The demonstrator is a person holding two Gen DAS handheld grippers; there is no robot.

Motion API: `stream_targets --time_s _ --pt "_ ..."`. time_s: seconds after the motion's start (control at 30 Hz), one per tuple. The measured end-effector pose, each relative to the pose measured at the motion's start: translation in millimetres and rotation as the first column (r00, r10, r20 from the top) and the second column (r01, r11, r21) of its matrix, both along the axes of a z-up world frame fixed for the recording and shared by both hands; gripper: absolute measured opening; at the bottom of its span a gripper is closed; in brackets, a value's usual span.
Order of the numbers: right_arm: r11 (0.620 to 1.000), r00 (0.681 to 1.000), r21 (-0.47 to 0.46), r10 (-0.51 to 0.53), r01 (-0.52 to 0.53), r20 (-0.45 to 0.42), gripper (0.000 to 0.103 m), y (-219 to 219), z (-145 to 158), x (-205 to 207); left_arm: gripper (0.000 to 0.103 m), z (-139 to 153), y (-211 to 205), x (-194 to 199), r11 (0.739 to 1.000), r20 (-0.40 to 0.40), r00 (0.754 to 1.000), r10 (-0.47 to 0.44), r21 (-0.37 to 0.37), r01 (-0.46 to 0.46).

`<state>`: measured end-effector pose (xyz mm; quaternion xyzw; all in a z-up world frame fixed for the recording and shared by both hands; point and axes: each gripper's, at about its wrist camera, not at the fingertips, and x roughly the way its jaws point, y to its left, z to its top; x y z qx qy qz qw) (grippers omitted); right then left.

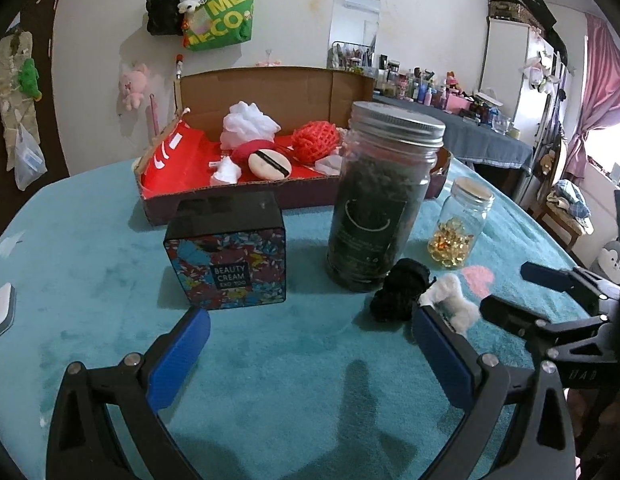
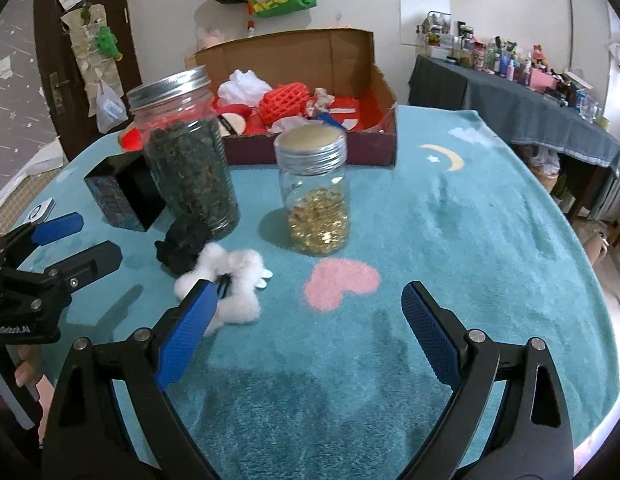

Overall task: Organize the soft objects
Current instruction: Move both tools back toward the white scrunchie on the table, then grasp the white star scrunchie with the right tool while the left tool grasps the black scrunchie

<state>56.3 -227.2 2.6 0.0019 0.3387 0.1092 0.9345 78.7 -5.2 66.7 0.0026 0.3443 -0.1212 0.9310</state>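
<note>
1. Both the left gripper and right gripper hover with fingers wide and empty over the teal cloth.
2. A white fluffy piece and a black soft lump lie outside the cardboard box, touching the tall jar, which a careless reach could topple.

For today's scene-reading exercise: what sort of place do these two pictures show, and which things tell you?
Probably a lived-in bedroom at home: a pink curtain, a side table crowded with cosmetics bottles, and a pink plush toy hung on the wall.
</note>
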Motion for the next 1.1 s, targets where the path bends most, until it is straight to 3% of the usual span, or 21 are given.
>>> stream_targets --time_s 0.17,0.33,0.4,0.47,0.5,0.57,0.7,0.77,1.1 --pt "0.997 0.996 0.013 0.075 -0.074 -0.039 0.095 9 -5 9 0.095 0 -4 4 0.998 -0.022 0.998 -0.065 -0.009 0.065" --pt "0.990 0.987 0.019 0.142 -0.141 -0.074 0.093 14 -11 21 0.076 -2 -13 13 0.989 -0.060 0.987 -0.147 -0.031 0.145" --pt "0.984 0.981 0.024 0.176 -0.175 -0.085 0.083 16 -13 25 0.068 -4 -19 18 0.982 -0.075 0.980 -0.186 -0.042 0.183" --pt "0.978 0.973 0.034 0.209 -0.207 -0.102 0.060 17 -16 28 0.058 -7 -27 23 0.975 -0.093 0.971 -0.220 -0.048 0.216" --pt "0.977 0.972 0.027 0.213 -0.211 -0.100 0.058 18 -16 29 0.048 -10 -30 25 0.973 -0.103 0.968 -0.231 -0.051 0.226" --pt "0.968 0.963 0.036 0.250 -0.248 -0.098 0.032 19 -16 29 0.025 -16 -36 30 0.965 -0.138 0.955 -0.262 -0.068 0.255" --pt "0.958 0.954 0.066 0.283 -0.278 -0.096 0.015 18 -15 28 0.019 -18 -36 31 0.959 -0.147 0.949 -0.279 -0.099 0.266" --pt "0.958 0.955 0.092 0.282 -0.273 -0.097 0.012 14 -14 28 0.018 -17 -33 31 0.957 -0.149 0.948 -0.281 -0.114 0.265" --pt "0.957 0.959 0.118 0.275 -0.266 -0.068 0.009 8 -1 23 0.016 -5 -24 26 0.955 -0.131 0.949 -0.287 -0.119 0.272"
